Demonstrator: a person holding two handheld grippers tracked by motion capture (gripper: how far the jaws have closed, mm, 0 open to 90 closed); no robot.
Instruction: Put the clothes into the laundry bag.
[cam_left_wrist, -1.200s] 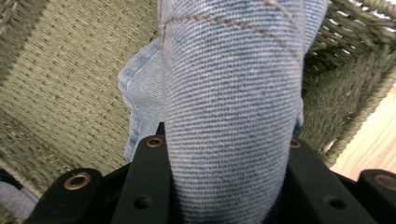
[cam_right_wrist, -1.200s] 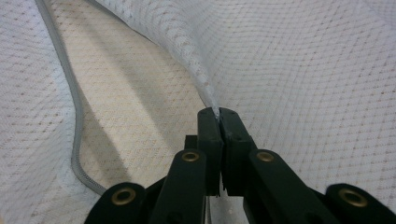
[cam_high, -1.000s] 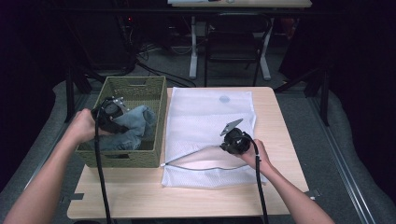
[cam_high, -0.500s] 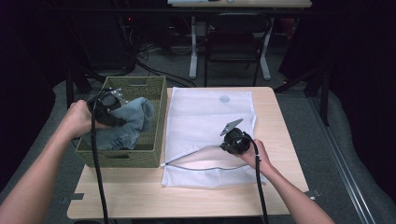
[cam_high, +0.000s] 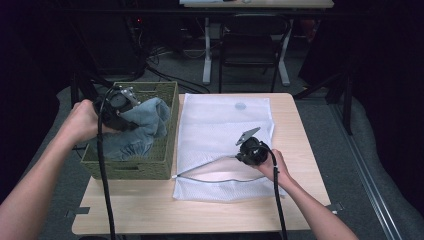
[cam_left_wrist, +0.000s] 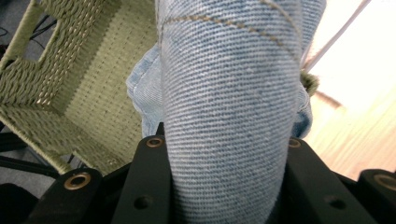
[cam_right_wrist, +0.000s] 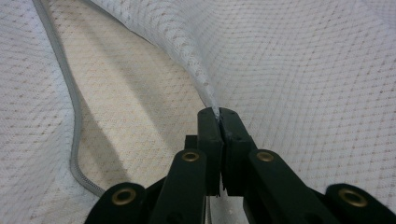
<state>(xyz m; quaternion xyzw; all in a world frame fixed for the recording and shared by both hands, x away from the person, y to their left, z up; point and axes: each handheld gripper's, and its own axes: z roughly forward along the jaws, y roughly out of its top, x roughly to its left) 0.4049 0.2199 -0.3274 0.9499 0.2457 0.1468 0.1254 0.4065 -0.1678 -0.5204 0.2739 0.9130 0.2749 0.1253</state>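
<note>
A green woven basket stands on the table's left side with blue denim jeans in it. My left gripper is shut on a thick fold of the jeans, lifted above the basket. A white mesh laundry bag lies flat beside the basket, its zipped mouth facing the person. My right gripper is shut on the upper edge of the bag's mouth and holds it raised, so the opening gapes. The grey zipper curves along the lower layer.
The wooden table has bare room along its front edge and right of the bag. A black chair and white desk legs stand beyond the far edge. Cables trail from both grippers toward the person.
My left gripper has risen and drawn back to the left with the jeans, pulling them higher out of the basket. The right gripper has stayed in place on the bag.
</note>
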